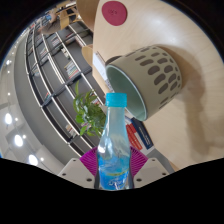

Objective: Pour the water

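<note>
Bright, even indoor light with small glaring ceiling lamps [12,118] beyond. Strong fisheye distortion bends straight lines near the rim. Shadows are soft.

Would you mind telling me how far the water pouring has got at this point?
Done: the water bottle is picked up, and the gripper has both fingers pressed on its lower body. In hand: the bottle is carried upright, just short of the grey slotted basket on the table. Left: its blue cap looks on, so no pour has started; I cannot tell where the water should go.
</note>
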{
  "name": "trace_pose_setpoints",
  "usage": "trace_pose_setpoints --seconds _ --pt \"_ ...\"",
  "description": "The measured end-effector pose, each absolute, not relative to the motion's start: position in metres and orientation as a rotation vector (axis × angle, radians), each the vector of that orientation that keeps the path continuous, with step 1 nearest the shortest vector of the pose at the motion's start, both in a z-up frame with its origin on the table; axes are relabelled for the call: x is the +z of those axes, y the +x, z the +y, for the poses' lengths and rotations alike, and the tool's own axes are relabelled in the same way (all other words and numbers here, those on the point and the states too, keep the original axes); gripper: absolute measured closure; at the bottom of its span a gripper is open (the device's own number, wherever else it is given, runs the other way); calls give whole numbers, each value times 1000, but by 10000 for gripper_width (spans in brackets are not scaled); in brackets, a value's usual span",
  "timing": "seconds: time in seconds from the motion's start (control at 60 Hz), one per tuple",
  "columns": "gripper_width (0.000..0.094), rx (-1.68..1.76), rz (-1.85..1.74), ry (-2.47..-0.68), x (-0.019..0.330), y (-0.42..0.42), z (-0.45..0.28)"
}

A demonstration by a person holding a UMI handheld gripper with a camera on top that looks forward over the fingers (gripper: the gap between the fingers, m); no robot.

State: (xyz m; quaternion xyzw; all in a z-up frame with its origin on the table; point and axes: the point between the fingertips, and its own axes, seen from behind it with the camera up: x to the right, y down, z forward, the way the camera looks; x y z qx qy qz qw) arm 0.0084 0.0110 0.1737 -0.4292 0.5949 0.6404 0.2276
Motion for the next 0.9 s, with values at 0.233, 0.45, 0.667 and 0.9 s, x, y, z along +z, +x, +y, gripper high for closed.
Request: trace_pose_setpoints --seconds 0.233,0.45,0.667,0.9 --pt "548 1779 1700 -1181 172 13 9" --pt "546 1551 1284 -1376 224 25 12" --pt "541 901 623 -1663 264 74 13" --pt "507 264 316 -1702 262 184 9"
